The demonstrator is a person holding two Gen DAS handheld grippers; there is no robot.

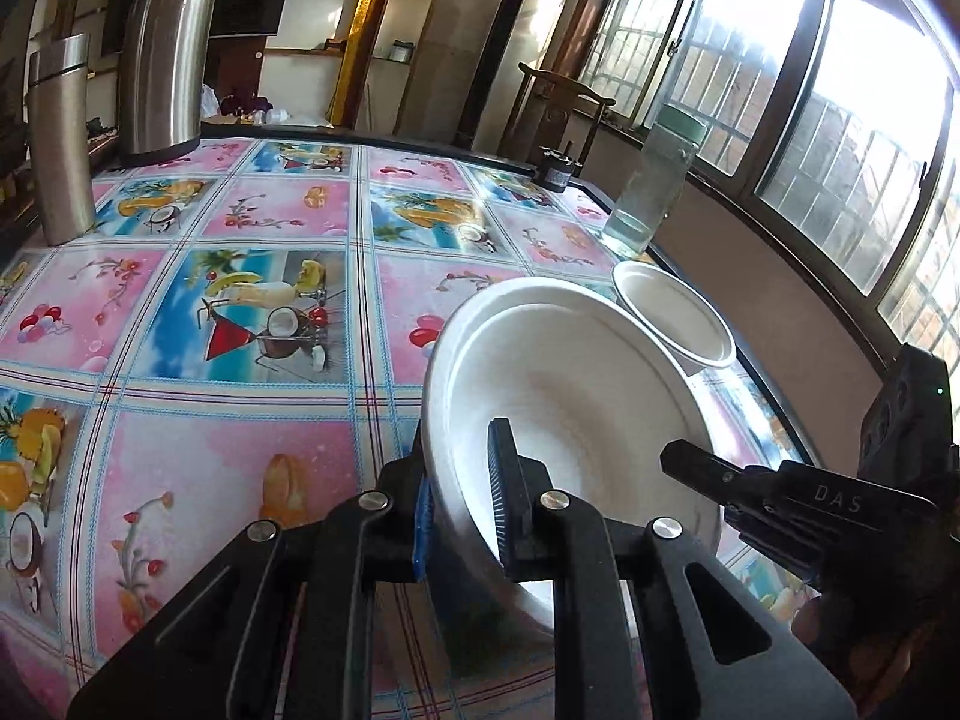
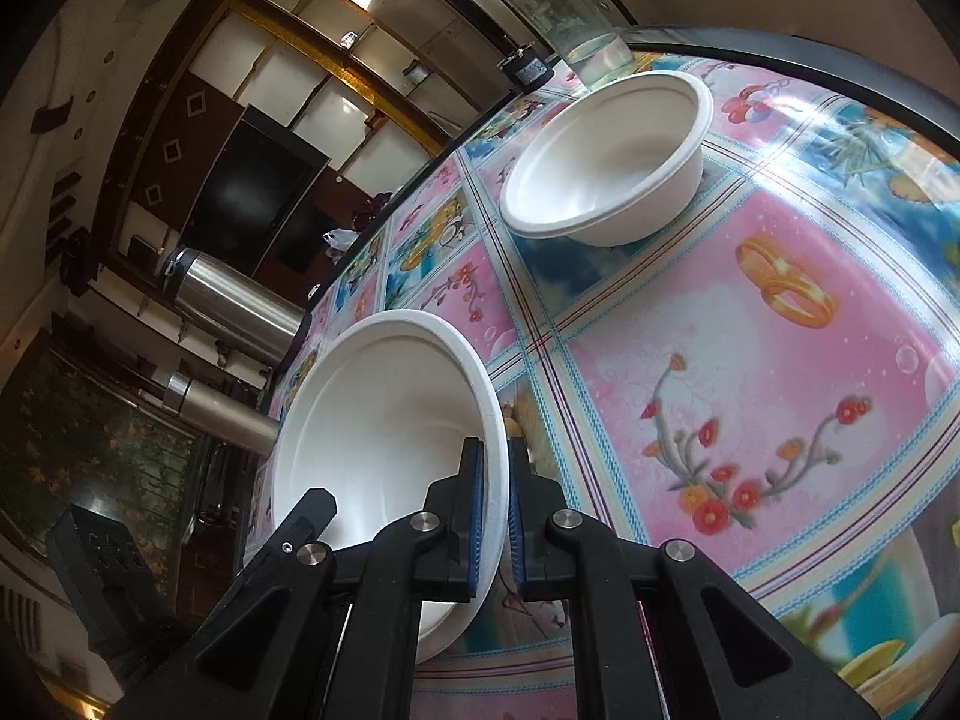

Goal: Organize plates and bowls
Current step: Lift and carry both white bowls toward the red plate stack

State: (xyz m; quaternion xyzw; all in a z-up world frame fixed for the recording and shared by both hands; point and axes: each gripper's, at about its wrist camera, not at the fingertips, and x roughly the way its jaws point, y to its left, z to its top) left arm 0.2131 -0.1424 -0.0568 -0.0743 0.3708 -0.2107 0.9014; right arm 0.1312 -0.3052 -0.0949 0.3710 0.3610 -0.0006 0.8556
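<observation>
left gripper (image 1: pixel 462 510) pinching plate (image 1: pixel 558 372) rim; right gripper (image 2: pixel 493 516) clamps opposite rim; bowl (image 2: pixel 606 156) beyond

The wide white paper plate (image 1: pixel 576 396) sits tilted above the fruit-patterned tablecloth (image 1: pixel 240 312). Beyond it stands the small white paper bowl (image 1: pixel 672 312); behind that, the clear glass jar (image 1: pixel 654 180). Two steel flasks (image 1: pixel 162 54) stand far left.
</observation>
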